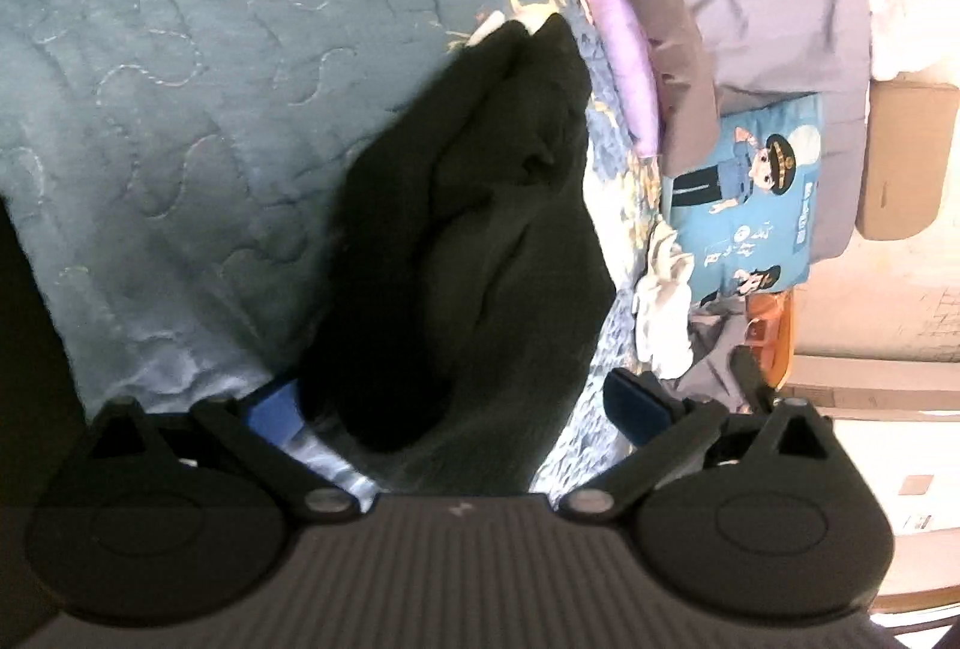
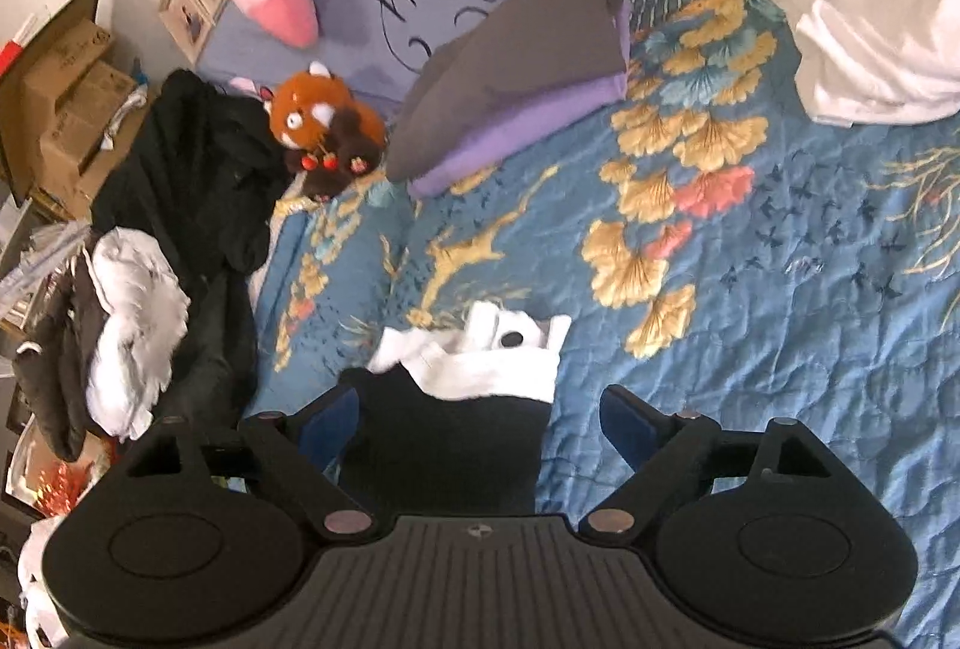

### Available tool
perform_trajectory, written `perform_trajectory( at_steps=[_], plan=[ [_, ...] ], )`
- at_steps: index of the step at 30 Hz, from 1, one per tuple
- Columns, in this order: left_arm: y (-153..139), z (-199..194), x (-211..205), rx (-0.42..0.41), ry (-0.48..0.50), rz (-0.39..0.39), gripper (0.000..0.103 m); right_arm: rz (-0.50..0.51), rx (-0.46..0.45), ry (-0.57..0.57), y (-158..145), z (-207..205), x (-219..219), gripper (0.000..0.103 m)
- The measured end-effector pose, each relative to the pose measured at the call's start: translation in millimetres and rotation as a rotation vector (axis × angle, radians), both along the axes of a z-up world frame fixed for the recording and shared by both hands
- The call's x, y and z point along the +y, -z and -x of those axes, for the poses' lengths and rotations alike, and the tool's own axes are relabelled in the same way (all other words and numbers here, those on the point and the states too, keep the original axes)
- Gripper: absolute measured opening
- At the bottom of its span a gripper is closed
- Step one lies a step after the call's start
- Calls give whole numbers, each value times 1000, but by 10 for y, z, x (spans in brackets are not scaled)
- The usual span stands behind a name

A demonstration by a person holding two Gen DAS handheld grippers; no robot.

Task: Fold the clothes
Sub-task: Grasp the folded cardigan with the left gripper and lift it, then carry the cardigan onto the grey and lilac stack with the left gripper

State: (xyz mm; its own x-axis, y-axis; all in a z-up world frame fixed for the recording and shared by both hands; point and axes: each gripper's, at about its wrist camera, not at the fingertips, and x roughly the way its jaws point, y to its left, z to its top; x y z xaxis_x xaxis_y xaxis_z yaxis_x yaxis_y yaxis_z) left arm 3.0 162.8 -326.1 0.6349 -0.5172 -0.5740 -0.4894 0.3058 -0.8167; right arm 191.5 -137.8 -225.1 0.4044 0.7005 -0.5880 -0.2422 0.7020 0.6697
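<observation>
Left wrist view first: the left tongs [image 1: 462,403] are spread wide, and the dark garment [image 1: 474,229] sits right between the two blue pads, bunched up and running away from the camera toward a little white bit [image 1: 489,28] at its far end. So its long axis is pretty much in line with where the tongs point. I can't see either pad actually pressing on the cloth; the jaws look released, with the fabric just lying in the gap on the teal quilt [image 1: 180,79]. Off to the right there's a grey-and-purple pillow [image 1: 654,49] and a blue cartoon cushion [image 1: 750,193]. Right wrist view: the right tongs [image 2: 480,415] are also wide apart and not clamping anything. The same dark garment [image 2: 444,445] lies straight ahead between the pads, with a white piece [image 2: 486,355] poking out at its far edge, all resting on the blue flowered bedspread [image 2: 750,289]. Other laundry is nearby: a white heap [image 2: 870,49] at upper right, plus a black-and-white pile [image 2: 180,229] at the left next to a plush red panda [image 2: 324,115]. My guess is both hands are about equally close, with the garment dead centre for each, so whichever one closes first gets the near edge for a fold.
</observation>
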Motion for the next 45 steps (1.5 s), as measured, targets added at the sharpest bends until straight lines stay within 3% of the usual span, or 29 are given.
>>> perform_trajectory(
  at_steps=[4,16,22,23,25,26,27,32,37,45],
  plan=[
    [29,6,-8,-20,-10,31,101,-10,13,-14,143,-4,51,88],
    [86,-15,101,-23,4,82,59,-102,134,-30,532,-321,293,88],
    [146,54,162,-21,7,112,44,-130,158,-17,658,-369,391,85],
    [169,65,177,-16,0,118,41,-137,158,-8,665,-379,389,81],
    [215,61,193,-5,-10,131,36,-124,166,15,678,-407,374,52],
    [228,61,200,-2,-15,132,34,-102,174,17,688,-422,370,27],
    [231,60,199,-2,-16,129,34,-87,179,13,700,-428,367,20],
    [93,4,160,-18,6,49,29,-49,102,5,572,-337,371,15],
    [-241,-97,94,-52,79,-98,28,95,-34,-38,247,-222,543,15],
    [-551,-214,57,-42,156,-195,27,311,-186,-111,-264,-114,801,14]
  ],
)
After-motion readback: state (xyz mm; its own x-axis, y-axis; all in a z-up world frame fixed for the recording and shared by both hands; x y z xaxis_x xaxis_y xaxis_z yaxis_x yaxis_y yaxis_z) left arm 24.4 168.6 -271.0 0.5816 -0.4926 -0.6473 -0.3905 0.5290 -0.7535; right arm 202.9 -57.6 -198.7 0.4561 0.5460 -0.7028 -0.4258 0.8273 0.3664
